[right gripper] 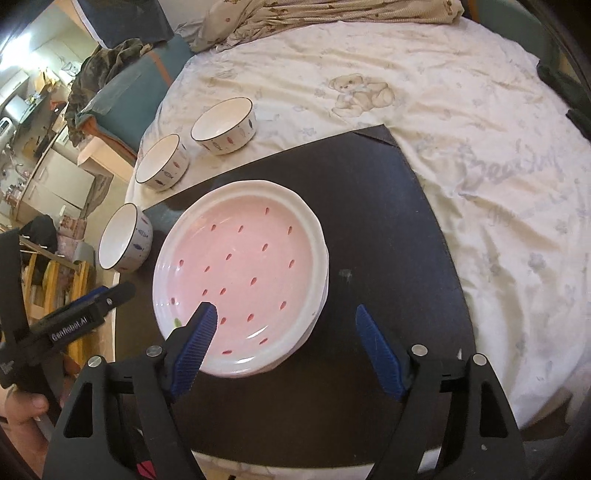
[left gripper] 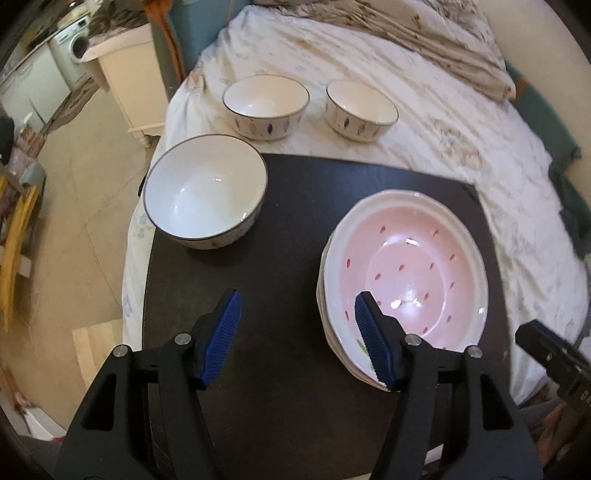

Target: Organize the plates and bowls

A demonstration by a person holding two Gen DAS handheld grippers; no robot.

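A stack of pink plates [left gripper: 404, 273] with red seed marks and white rims sits on a dark board [left gripper: 295, 229]; it also shows in the right wrist view [right gripper: 243, 273]. A white bowl [left gripper: 205, 197] stands at the board's left edge, also seen in the right wrist view [right gripper: 123, 238]. Two more white bowls [left gripper: 266, 105] [left gripper: 360, 110] stand on the bedsheet beyond, also seen from the right wrist [right gripper: 162, 162] [right gripper: 225, 125]. My left gripper [left gripper: 299, 306] is open and empty, its right finger over the plates' near rim. My right gripper [right gripper: 286, 321] is open and empty above the plates' near right edge.
The board lies on a bed with a pale printed sheet [right gripper: 461, 129] and a rumpled blanket [left gripper: 424, 33] at the back. A white nightstand [left gripper: 125, 77] stands left of the bed, with tiled floor [left gripper: 74, 206] below. The right gripper's tip [left gripper: 550, 350] shows at the left view's edge.
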